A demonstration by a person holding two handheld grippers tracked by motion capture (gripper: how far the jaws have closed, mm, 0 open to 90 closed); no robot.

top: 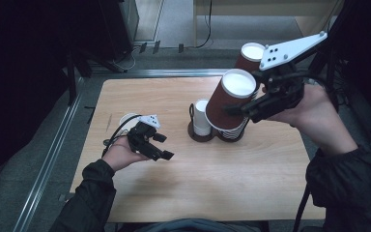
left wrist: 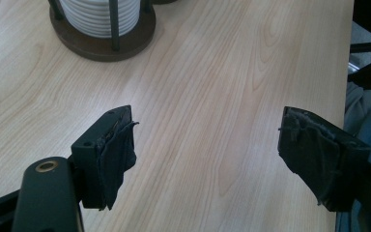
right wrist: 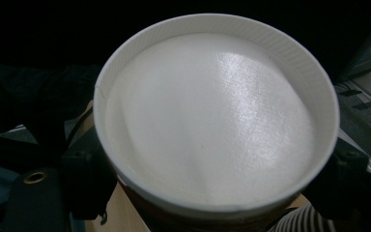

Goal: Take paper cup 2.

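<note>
The right gripper (top: 244, 110) is clamped on a brown paper cup with a white bottom (top: 229, 99), jaws pinching its sides and the cup lifted, upside down and tilted, just above the dark wire cup holder (top: 232, 133) that carries a stack of ribbed cups. In the right gripper view the white cup base (right wrist: 212, 116) sits squarely between the jaws. The left gripper (top: 158, 145) hovers low over the light wooden table (top: 251, 174), jaws spread wide and holding nothing. This looks like the pulling-off step: one cup freed from the stack. Next, I'd judge, comes carrying it clear and turning it upright, perhaps near the white cup (top: 201, 116) in the neighbouring holder.
</note>
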